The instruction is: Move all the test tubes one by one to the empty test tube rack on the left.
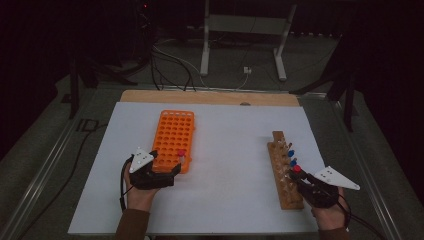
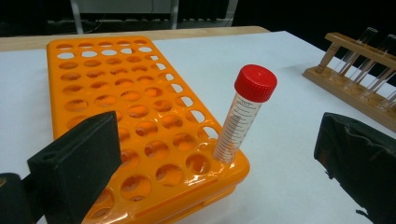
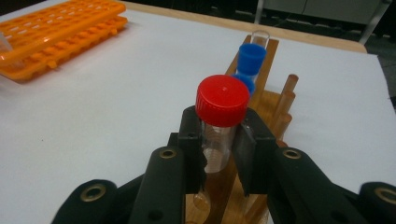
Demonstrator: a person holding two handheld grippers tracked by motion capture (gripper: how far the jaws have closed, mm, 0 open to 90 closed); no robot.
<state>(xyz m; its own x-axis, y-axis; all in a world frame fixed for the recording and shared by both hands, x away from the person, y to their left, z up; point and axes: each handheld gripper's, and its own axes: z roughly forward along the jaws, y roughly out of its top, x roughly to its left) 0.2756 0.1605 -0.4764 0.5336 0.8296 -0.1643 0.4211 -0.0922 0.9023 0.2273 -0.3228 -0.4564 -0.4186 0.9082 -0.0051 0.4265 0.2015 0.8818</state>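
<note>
Table (image 1: 225,210), white, centre frame. Orange rack (image 1: 174,141), left of centre: one red-capped tube (image 2: 243,119) already seated in its near corner hole, every other hole empty. Wooden rack (image 1: 284,170), right of centre: blue-capped tubes (image 1: 291,152) remain. My left gripper (image 1: 155,170), lower left: jaws wide apart, holding nothing. My right gripper (image 3: 219,149), lower right: jaws clamped on second red-capped tube (image 3: 221,116), not yet lifted out of the wooden rack. Transfer barely begun, I judge.

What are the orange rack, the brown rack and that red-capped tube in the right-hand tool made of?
Orange rack: looks like moulded plastic, glossy, with light glinting off its hole rims. Brown rack: appears to be wood, matt, with round dowel pegs. Red-capped tube in the right gripper: clear body, glass or plastic, hard to tell; ribbed cap probably plastic.
</note>
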